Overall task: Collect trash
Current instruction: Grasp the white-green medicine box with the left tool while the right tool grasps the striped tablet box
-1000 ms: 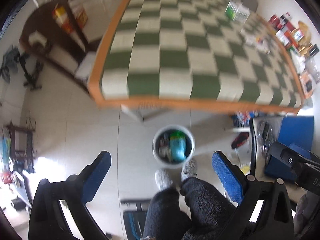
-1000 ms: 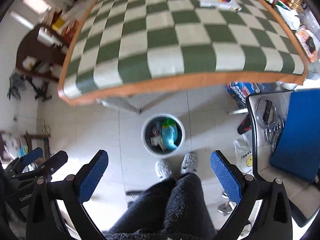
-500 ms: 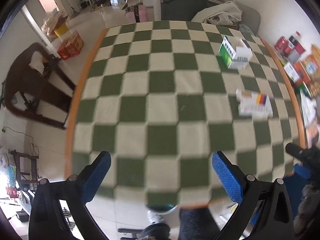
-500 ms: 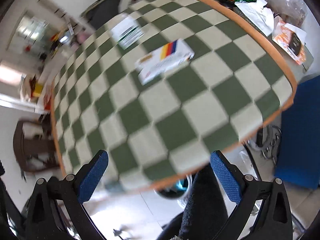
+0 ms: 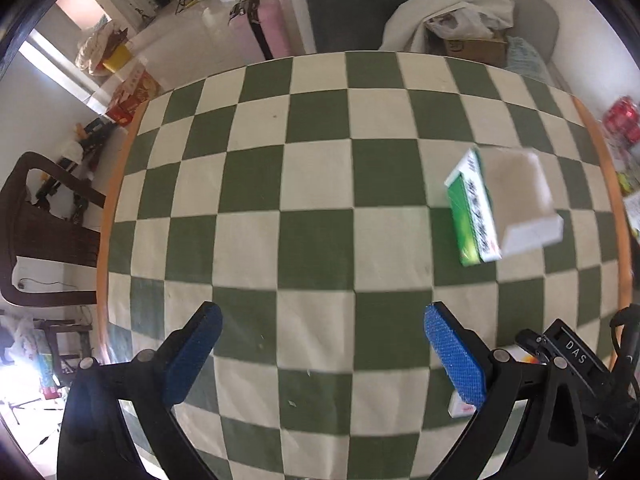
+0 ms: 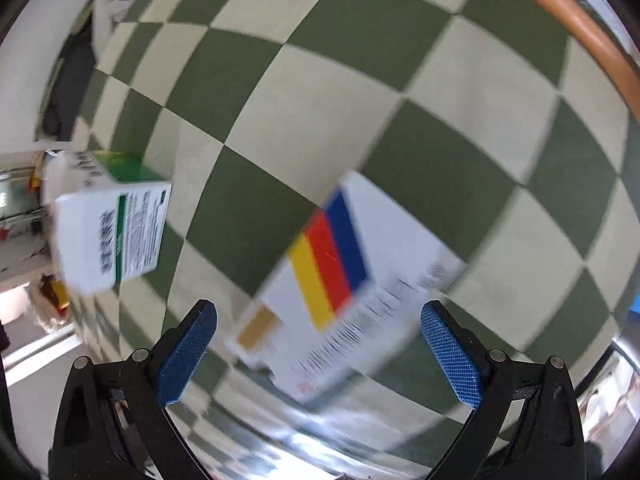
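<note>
Fingertips of the right gripper (image 6: 318, 354) spread wide, nothing clamped, blue pads on either side of the striped box (image 6: 344, 292) and not yet touching it. Blurred, so exact gap hard to judge. Lying flat on the checkered tablecloth (image 6: 320, 92), white with yellow, red and blue bands, near end between the open fingers. Beyond the striped box, to its left in the right wrist view, the green-and-white box (image 6: 110, 232), well apart from it. Past the striped box to the far right, the orange table edge (image 6: 576, 20).

Left gripper (image 5: 320, 354) likewise open and empty, hovering over bare checks; green-and-white box (image 5: 500, 208) ahead and to its right, apart from the pads.

Step in hand, by judgement: reaching for a carton, striped box first. Next move calls for sliding forward until both pads flank the long sides, then closing squarely; risk of skidding the light carton across the cloth if one pad lands early.
</note>
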`<action>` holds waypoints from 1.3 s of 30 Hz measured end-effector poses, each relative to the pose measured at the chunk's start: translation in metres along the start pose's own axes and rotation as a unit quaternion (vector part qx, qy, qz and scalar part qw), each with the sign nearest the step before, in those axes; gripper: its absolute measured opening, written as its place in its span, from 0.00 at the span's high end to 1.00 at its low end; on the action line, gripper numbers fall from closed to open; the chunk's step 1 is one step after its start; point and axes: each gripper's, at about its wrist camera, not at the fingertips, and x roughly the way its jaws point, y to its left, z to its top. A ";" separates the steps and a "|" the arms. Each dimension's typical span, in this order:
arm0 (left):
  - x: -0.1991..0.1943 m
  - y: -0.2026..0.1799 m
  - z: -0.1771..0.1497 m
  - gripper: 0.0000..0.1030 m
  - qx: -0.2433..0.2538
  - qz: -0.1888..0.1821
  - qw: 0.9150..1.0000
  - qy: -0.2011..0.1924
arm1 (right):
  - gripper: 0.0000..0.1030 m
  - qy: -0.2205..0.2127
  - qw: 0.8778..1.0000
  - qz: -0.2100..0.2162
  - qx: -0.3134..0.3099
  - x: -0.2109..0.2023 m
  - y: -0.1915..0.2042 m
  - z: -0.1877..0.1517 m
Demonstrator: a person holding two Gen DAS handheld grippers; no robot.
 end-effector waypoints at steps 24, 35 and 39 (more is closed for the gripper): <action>0.059 -0.092 0.084 0.98 0.026 -0.144 0.987 0.061 | 0.19 -0.012 0.996 -0.063 -0.069 -0.023 -0.028 0.027; 0.026 0.012 -0.003 1.00 -0.006 -0.055 0.998 0.025 | 0.09 0.054 0.997 -0.042 -0.037 0.017 -0.027 -0.016; 0.030 0.045 -0.043 1.00 -0.046 -0.050 0.997 0.045 | 0.05 0.035 0.994 -0.092 -0.056 0.029 -0.002 -0.032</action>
